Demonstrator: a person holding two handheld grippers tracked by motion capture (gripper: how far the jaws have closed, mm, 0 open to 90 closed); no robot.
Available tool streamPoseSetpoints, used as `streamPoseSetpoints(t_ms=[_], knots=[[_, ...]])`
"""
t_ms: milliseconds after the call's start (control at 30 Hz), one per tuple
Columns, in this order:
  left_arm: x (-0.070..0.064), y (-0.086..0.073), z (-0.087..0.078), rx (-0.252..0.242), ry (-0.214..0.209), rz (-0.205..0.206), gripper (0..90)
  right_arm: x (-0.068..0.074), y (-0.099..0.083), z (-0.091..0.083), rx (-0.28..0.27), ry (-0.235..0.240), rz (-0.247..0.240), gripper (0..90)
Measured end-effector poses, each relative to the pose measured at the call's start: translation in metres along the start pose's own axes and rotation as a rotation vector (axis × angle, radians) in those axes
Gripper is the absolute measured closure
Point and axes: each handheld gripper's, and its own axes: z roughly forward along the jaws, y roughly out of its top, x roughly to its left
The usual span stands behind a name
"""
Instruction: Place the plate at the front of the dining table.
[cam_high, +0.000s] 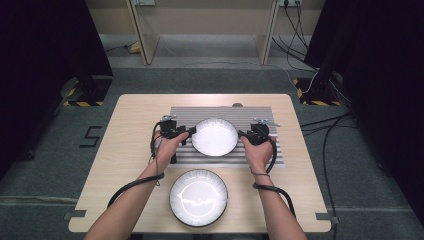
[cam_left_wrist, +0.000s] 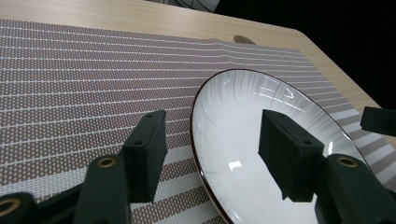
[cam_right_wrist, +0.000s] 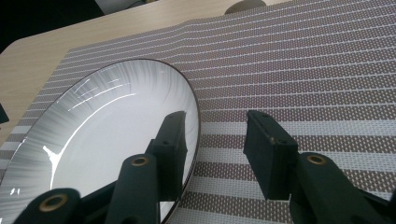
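Observation:
A white plate with a dark rim (cam_high: 215, 136) lies on a striped placemat (cam_high: 250, 115) at the middle of the table. My left gripper (cam_high: 190, 132) is at the plate's left edge and my right gripper (cam_high: 242, 134) at its right edge. In the left gripper view the gripper (cam_left_wrist: 215, 158) is open and straddles the rim, one jaw over the mat (cam_left_wrist: 70, 84), the other over the plate (cam_left_wrist: 243, 121). In the right gripper view the gripper (cam_right_wrist: 219, 154) is likewise open across the rim of the plate (cam_right_wrist: 107, 126), with one jaw above the mat (cam_right_wrist: 303, 70).
A second white plate (cam_high: 198, 196) sits on the bare wood near the table's front edge, between the person's forearms. The wooden table (cam_high: 130, 125) has free surface left and right of the mat. A round hole (cam_high: 237, 105) lies behind the mat.

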Motion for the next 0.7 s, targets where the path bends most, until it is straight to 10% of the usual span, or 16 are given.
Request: streamPoseSetpoints(t_ms=[700], knots=[[-0.001, -0.004, -0.039, -0.017, -0.015, 0.113, 33.1, -0.010, -0.011, -0.022, -0.008, 0.017, -0.009, 52.1]])
